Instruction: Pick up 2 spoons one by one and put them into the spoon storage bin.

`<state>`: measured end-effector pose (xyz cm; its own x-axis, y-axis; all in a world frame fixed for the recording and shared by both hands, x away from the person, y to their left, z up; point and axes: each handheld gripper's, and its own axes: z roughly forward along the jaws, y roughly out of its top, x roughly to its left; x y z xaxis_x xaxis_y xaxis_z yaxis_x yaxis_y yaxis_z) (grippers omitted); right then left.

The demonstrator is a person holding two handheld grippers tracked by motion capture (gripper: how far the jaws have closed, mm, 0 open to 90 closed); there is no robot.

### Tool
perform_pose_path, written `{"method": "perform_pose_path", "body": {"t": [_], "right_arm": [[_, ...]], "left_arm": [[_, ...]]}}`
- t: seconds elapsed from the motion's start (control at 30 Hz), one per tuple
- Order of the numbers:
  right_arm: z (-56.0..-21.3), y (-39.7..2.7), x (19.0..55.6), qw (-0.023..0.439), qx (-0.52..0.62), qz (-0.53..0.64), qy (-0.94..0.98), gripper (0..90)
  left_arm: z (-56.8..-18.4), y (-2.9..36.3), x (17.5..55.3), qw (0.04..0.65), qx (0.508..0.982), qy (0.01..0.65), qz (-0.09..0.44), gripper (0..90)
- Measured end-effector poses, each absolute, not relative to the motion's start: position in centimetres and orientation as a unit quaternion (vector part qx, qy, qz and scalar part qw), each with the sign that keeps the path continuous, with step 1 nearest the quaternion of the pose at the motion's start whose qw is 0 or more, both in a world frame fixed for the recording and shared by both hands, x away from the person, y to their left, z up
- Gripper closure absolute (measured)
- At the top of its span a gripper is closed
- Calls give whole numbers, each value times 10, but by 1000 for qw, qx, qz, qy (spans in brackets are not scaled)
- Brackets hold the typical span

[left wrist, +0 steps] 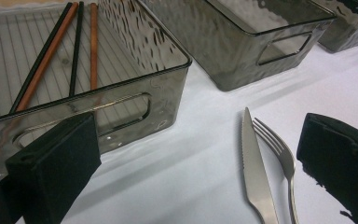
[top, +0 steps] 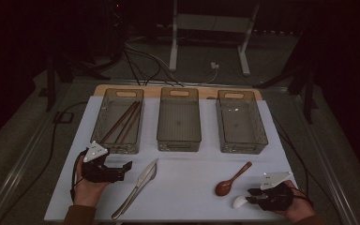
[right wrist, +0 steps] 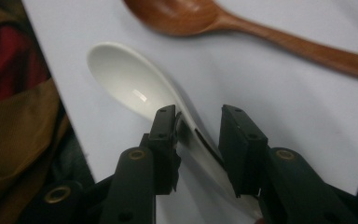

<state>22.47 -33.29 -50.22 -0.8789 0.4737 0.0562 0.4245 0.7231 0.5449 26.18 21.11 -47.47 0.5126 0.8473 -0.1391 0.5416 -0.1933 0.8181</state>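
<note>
The right gripper is seen at lower right of the high view, jaws narrowed around the handle of a white ceramic spoon; one pad touches, the other stands just off. A brown wooden spoon lies just above it. The left gripper, lower left, is held wide, gripping nothing.

High view: from above the near edge, facing forward and down over the whole desk.
Left gripper view: low, close, facing the chopstick bin, knife and fork.
Right gripper view: very close, angled down along the desk onto the white ceramic spoon, wooden spoon behind.
Shared with high view: chopstick bin, knife, both spoons.
</note>
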Motion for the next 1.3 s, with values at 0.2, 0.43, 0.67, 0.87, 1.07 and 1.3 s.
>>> {"method": "perform_pose_path", "body": {"t": [0.2,0.43,0.67,0.87,1.07,1.3], "right_arm": [[-504,-331,224,31,230,272,934,733],[-505,-333,225,36,236,271,932,841],[-505,-335,225,32,247,280,927,846],[-505,-336,224,36,254,283,924,846],[-504,-337,225,47,265,290,918,846],[-498,-340,227,63,282,305,907,847]], "left_arm": [[-476,209,262,433,755,461,174,7],[-475,209,262,433,754,462,174,7],[-475,210,262,432,755,462,174,6],[-475,211,261,433,753,462,176,7],[-474,213,261,436,750,464,181,6],[-472,214,260,436,749,463,186,6]]}}
